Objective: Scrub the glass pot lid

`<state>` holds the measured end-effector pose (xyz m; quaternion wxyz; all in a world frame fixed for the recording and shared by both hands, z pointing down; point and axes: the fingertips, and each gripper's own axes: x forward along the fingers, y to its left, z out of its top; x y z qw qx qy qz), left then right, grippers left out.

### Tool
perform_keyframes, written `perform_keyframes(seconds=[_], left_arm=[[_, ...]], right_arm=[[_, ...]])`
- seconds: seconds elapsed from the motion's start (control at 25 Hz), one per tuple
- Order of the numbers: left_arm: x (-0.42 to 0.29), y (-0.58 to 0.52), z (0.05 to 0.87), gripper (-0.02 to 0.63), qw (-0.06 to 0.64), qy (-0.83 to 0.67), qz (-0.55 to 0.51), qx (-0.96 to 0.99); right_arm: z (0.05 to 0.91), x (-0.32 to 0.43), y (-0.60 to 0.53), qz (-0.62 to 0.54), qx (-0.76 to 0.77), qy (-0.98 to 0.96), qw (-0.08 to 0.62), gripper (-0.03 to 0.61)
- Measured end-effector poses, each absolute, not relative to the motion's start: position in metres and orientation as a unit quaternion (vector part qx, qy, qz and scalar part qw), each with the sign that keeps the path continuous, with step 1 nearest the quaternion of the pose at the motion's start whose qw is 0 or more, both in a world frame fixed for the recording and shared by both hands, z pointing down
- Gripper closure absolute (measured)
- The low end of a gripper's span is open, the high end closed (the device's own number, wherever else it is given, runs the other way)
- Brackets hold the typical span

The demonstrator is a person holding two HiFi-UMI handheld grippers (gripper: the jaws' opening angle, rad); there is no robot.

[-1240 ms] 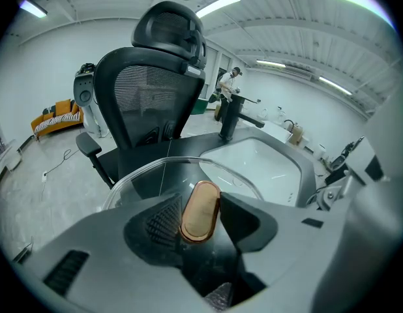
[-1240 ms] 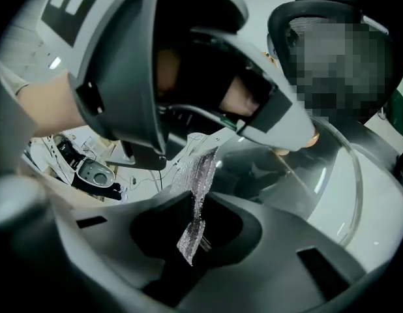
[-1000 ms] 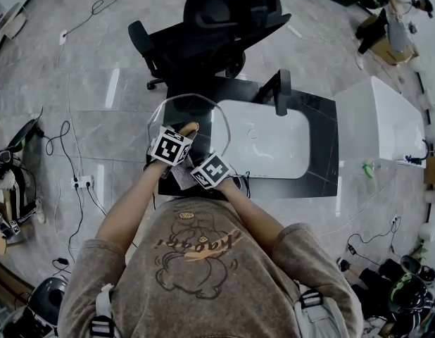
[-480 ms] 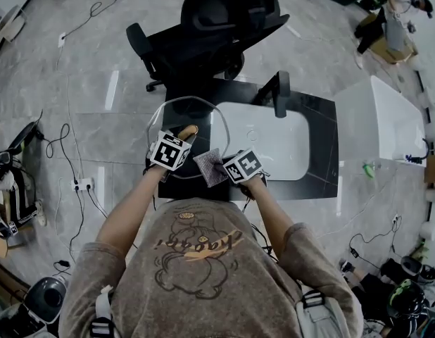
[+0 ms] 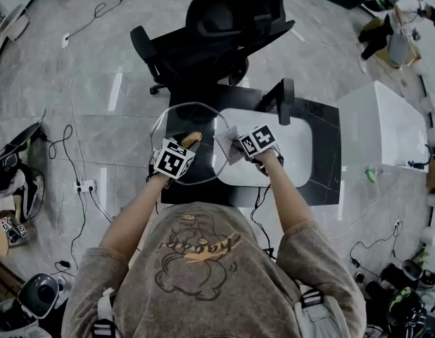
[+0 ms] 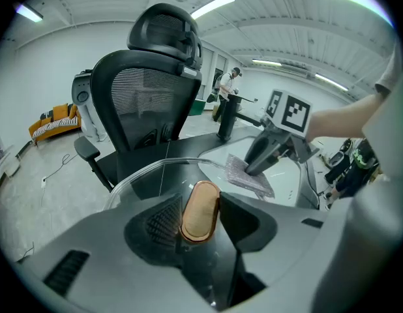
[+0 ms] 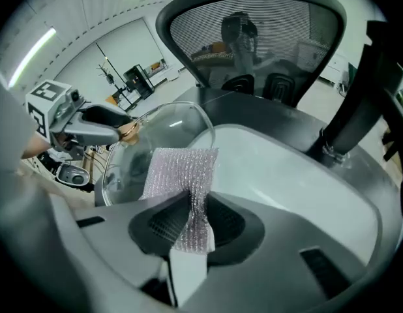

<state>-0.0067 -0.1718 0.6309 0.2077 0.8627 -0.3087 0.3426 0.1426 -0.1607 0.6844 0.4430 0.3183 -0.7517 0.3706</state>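
We clamp our left gripper (image 5: pixel 188 142) on the lid's (image 5: pixel 181 120) knob (image 6: pixel 200 210), over the desk's (image 5: pixel 323 167) left edge. Our right gripper (image 5: pixel 242 146) pinches a cloth (image 7: pixel 179 168) above the sink (image 5: pixel 295 150), just beside the lid's rim.

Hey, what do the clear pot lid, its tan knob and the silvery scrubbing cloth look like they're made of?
The clear round pot lid looks like glass: transparent and glossy, with the dark surface behind showing through. Its tan oval knob seems to be wood or bamboo with a matte finish, though plastic is possible. The silvery scrubbing cloth looks like metallic mesh fabric: glittery knit, folding limply.
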Motion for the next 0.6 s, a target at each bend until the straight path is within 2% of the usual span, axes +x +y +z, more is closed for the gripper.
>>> perform_keyframes(seconds=[0.36,0.6], left_arm=[[-0.006,-0.171,0.632,0.422,0.202,-0.307,0.341,0.865],[-0.009,-0.171,0.631,0.422,0.198,-0.309,0.343,0.865]], right_arm=[[0.682,0.123,-0.244,0.274,0.315,-0.747,0.518,0.477],[0.678,0.09,-0.286,0.239,0.318,-0.757,0.519,0.478]])
